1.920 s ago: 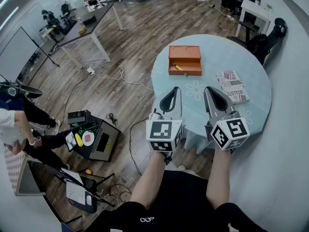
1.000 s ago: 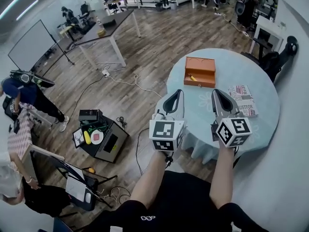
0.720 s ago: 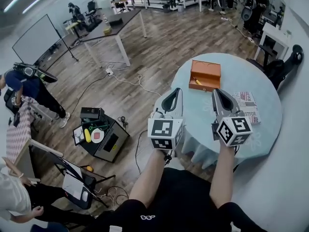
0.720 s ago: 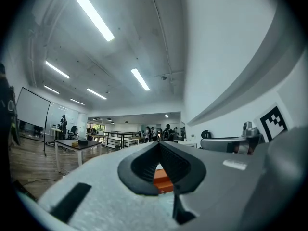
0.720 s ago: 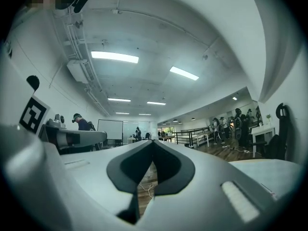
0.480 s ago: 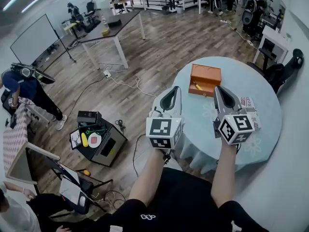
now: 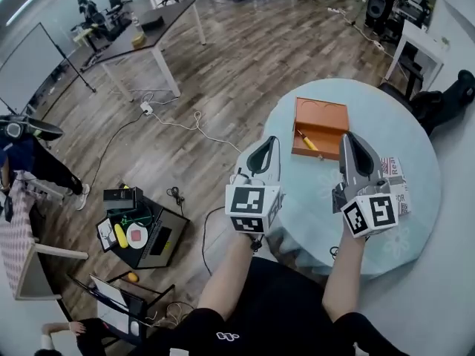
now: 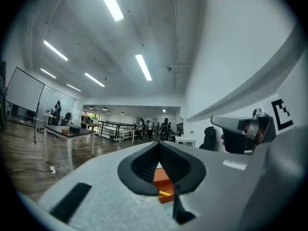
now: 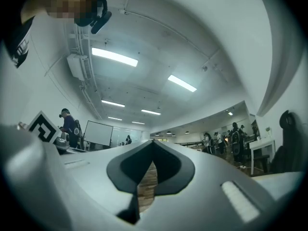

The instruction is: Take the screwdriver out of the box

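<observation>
An open orange box (image 7: 326,119) lies on the round, pale blue table (image 7: 419,143). Inside it, near the front left, lies the screwdriver (image 7: 306,141) with its yellow handle. My left gripper (image 7: 271,140) hovers over the table's left edge, just short of the box, jaws together and empty. My right gripper (image 7: 346,136) hangs level beside the box's front right corner, also shut and empty. In the left gripper view, the box (image 8: 161,178) and yellow handle (image 8: 166,193) show through the gap behind the left gripper's (image 8: 159,142) closed tips. The right gripper (image 9: 153,141) looks out over the room floor.
A printed book (image 7: 398,184) lies on the table, partly hidden by the right gripper's marker cube. A black chair (image 7: 445,99) stands behind the table. An equipment case (image 7: 141,232) and cables (image 7: 178,121) lie on the wooden floor to the left. Desks and people are farther off.
Both grippers have moved towards the box, still shut. The right one now sits beside the box and covers part of the book; the left one has reached the table's edge.
</observation>
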